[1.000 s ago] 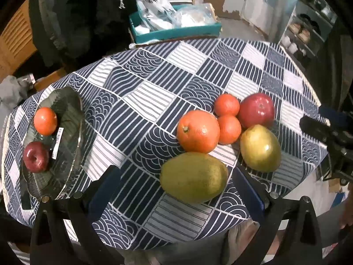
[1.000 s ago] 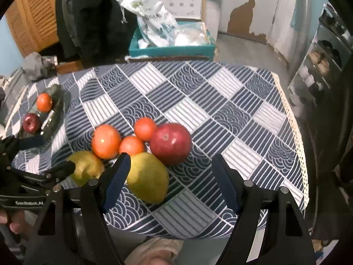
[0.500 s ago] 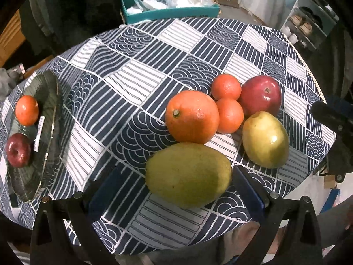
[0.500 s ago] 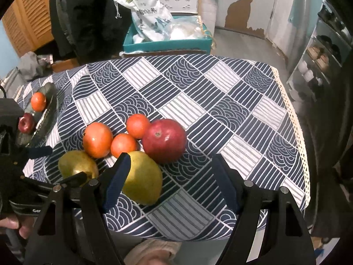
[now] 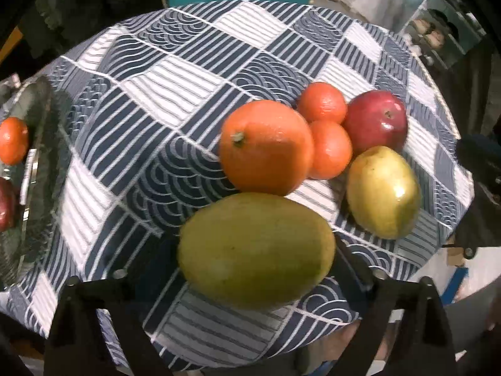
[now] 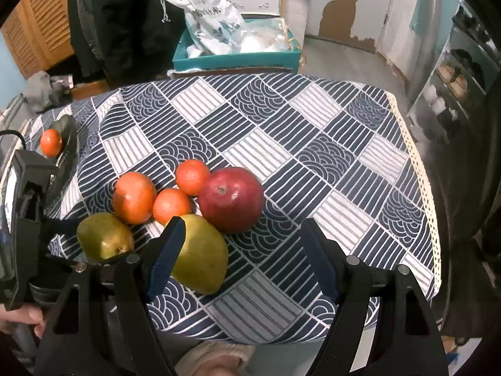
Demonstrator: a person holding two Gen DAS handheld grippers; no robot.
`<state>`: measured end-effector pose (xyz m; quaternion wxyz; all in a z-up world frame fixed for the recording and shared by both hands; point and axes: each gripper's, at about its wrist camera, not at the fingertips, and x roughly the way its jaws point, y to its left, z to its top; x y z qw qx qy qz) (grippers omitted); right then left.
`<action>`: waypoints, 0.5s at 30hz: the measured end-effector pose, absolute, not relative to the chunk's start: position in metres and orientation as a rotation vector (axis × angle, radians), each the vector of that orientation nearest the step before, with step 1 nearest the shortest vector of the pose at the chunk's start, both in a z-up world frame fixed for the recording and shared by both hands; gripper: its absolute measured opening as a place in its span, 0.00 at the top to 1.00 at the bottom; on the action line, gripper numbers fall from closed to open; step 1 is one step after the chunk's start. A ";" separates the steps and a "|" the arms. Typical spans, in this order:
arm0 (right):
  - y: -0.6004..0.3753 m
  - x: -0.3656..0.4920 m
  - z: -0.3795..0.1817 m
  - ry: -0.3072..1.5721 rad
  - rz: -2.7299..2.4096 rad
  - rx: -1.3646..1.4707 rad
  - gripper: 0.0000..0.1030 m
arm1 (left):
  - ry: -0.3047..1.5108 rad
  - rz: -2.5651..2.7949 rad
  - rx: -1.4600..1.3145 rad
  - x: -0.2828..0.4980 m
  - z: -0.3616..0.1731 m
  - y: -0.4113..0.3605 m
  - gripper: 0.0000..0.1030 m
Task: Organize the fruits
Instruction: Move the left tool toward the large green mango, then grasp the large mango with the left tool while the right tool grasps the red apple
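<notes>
Near pear: green-yellow, dull skin with faint speckles, lying on its side [image 5: 255,250] at the near edge of the table, just in front of the big orange and touching it or nearly so.
Left gripper: [image 5: 250,269] spread wide, one finger on each side of the near pear — whether the pads touch the skin cannot be told, since the fruit hides them.
Second pear: yellower and glossy with a bright highlight [image 5: 383,192], just right of the near pear, close against the apple and one small orange.
Big orange: round, green stem nub facing the camera [image 5: 266,147], at the middle of the cluster.
Small oranges: two, one behind the other [image 5: 322,103], packed between the big orange and the apple.
Apple: dark red, stem dimple up [image 6: 231,199], at the right end of the cluster.
Right gripper: [image 6: 241,260] open wide, hovering above the table edge; its left finger overlaps the second pear in view, nothing between the fingers.
Plate: dark glass dish [image 5: 37,169] at the far left of the table, well apart from the cluster, holding a small orange [image 5: 12,139] and a dark red fruit cut off by the picture's edge.
Surface: round table under a navy-and-white patchwork cloth [image 6: 281,138] — stripes and wave arcs, lace trim on the right edge.
Room: teal box [image 6: 235,59] with plastic bags behind the table, louvred wooden door at the left, shelves at the right, a wall with peeled paint.
</notes>
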<state>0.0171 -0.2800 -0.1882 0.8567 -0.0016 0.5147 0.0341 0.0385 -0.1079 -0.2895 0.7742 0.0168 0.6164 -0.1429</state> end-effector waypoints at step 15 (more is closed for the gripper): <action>-0.277 0.053 -0.218 1.206 0.151 0.051 0.26 | 1.283 -0.297 0.061 0.039 -0.275 -0.098 0.16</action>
